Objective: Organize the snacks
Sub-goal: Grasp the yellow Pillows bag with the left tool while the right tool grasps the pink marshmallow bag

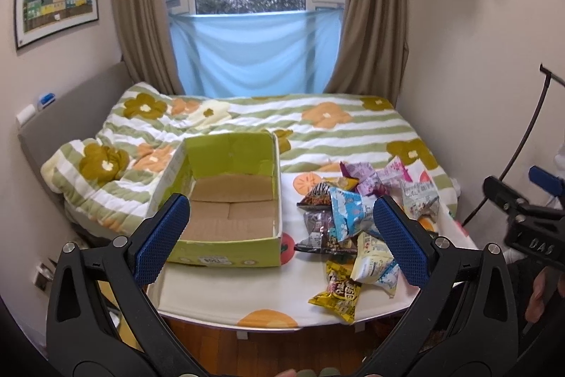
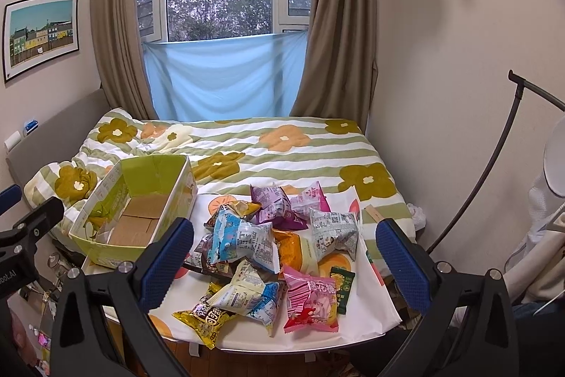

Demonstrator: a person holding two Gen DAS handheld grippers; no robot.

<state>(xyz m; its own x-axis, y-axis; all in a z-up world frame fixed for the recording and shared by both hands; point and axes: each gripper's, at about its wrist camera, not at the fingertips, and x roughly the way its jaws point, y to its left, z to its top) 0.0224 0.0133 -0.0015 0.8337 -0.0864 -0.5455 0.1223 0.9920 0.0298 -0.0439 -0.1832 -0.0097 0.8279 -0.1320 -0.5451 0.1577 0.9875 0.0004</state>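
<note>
You worked at a white table (image 2: 374, 313) against a quilted floral bed (image 2: 300, 158). From left: an open green cardboard box (image 1: 229, 200), then crinkly foil snack packets (image 2: 268, 257) heaped beside it. Your left tool (image 1: 280, 235) and right tool (image 2: 284, 257) both hung spread apart, holding nothing.

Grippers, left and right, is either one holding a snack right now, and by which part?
Nothing is held. The left gripper and right gripper are both open, above the snack pile and green box.

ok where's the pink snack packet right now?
The pink packet lies at the near right of the snack pile in the right wrist view, beside a small dark green packet, well right of the empty green box.
</note>
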